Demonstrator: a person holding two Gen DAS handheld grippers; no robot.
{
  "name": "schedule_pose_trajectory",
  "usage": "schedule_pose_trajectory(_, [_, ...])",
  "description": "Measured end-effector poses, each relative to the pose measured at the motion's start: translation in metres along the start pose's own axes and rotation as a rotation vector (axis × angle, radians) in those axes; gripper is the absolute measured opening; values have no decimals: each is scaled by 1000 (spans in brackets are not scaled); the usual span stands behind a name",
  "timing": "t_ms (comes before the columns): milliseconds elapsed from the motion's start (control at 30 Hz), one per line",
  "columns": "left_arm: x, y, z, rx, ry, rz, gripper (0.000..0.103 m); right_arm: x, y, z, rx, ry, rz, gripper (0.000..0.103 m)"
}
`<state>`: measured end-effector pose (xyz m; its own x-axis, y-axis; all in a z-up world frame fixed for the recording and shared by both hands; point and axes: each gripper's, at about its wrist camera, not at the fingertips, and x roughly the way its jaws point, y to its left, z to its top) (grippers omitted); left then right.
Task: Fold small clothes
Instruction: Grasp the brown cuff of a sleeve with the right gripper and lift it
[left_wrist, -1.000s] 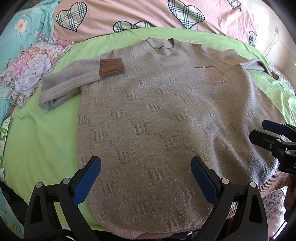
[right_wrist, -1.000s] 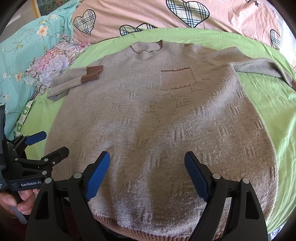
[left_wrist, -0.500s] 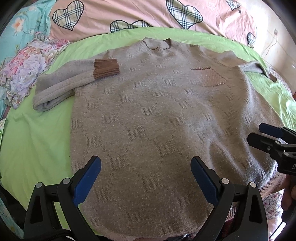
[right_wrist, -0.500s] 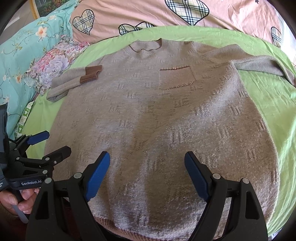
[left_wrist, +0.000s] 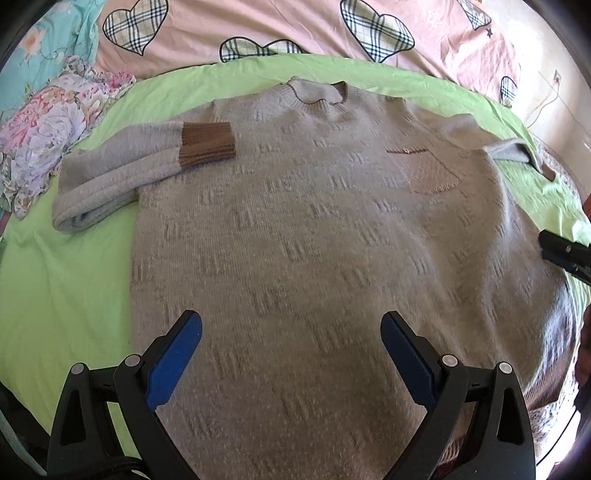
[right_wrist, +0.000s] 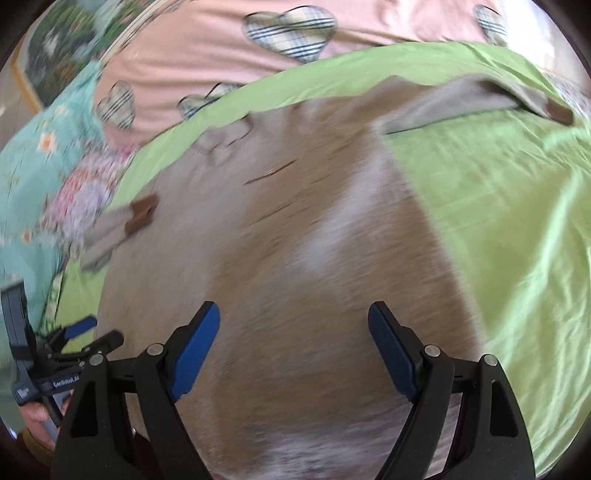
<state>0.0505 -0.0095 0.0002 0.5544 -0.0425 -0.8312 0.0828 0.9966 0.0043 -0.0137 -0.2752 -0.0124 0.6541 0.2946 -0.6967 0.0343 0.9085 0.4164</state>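
Note:
A grey knitted sweater (left_wrist: 314, 229) lies flat, front up, on a green sheet (left_wrist: 62, 288). Its left sleeve (left_wrist: 147, 166), with a brown cuff, is folded in over the chest; the right sleeve (right_wrist: 461, 103) stretches out to the side. My left gripper (left_wrist: 291, 354) hovers open over the lower hem, nothing between its blue pads. My right gripper (right_wrist: 293, 347) is open too, above the sweater's (right_wrist: 277, 258) lower right part; its view is motion-blurred. The right gripper's tip (left_wrist: 565, 254) shows at the right edge of the left wrist view, and the left gripper (right_wrist: 62, 358) shows at the far left of the right wrist view.
A pink quilt with plaid hearts (left_wrist: 295, 29) lies behind the sheet. A floral cloth (left_wrist: 48, 125) and teal bedding (right_wrist: 26, 177) are bunched at the left. Bare green sheet (right_wrist: 517, 221) spreads right of the sweater. A hand (right_wrist: 37, 417) holds the left gripper's handle.
The right gripper has swung quickly to the right, toward the sweater's right side and outstretched sleeve. The left gripper has shifted slightly. Both stay open.

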Motion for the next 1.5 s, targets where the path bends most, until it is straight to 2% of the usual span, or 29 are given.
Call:
schedule_pose_trajectory(133, [1,2,15,-6,-13,10,98,-15,-36,26,32,-56,-63,83])
schedule_pose_trajectory(267, [2,7,33,-27,-26,16,98,-34,-91,63,122,-137,-120,83])
schedule_pose_trajectory(433, [10,9,51,-46,-21,32,98,-45,-178,115,331,-201,-187,64])
schedule_pose_trajectory(533, [19,8,59,-51,-8,36,98,-40,-217,143,411,-223,-232,53])
schedule_pose_trajectory(600, [26,6,64,-50,5,36,98,-34,-243,157,503,-240,-205,49])
schedule_pose_trajectory(667, [35,2,69,-50,26,33,98,-30,-268,169,585,-268,-171,48])
schedule_pose_trajectory(867, [54,-12,81,-38,68,15,98,-7,-327,192,776,-303,-170,46])
schedule_pose_trajectory(967, [61,-18,83,-32,84,8,98,1,-341,200,785,-316,-200,32])
schedule_pose_trajectory(1033, [63,-19,83,-32,88,2,98,1,-345,206,766,-325,-210,9])
schedule_pose_trajectory(1133, [66,-18,81,-37,96,-6,98,-3,-332,218,667,-337,-234,7])
schedule_pose_trajectory(1233, [68,-14,79,-53,102,-18,98,-14,-304,226,554,-371,-202,7])
schedule_pose_trajectory(1367, [65,-8,75,-73,101,-34,98,-23,-243,245,373,-375,-119,6])
schedule_pose_trajectory(1500, [57,0,69,-88,95,-43,98,-16,-165,261,182,-315,17,6])
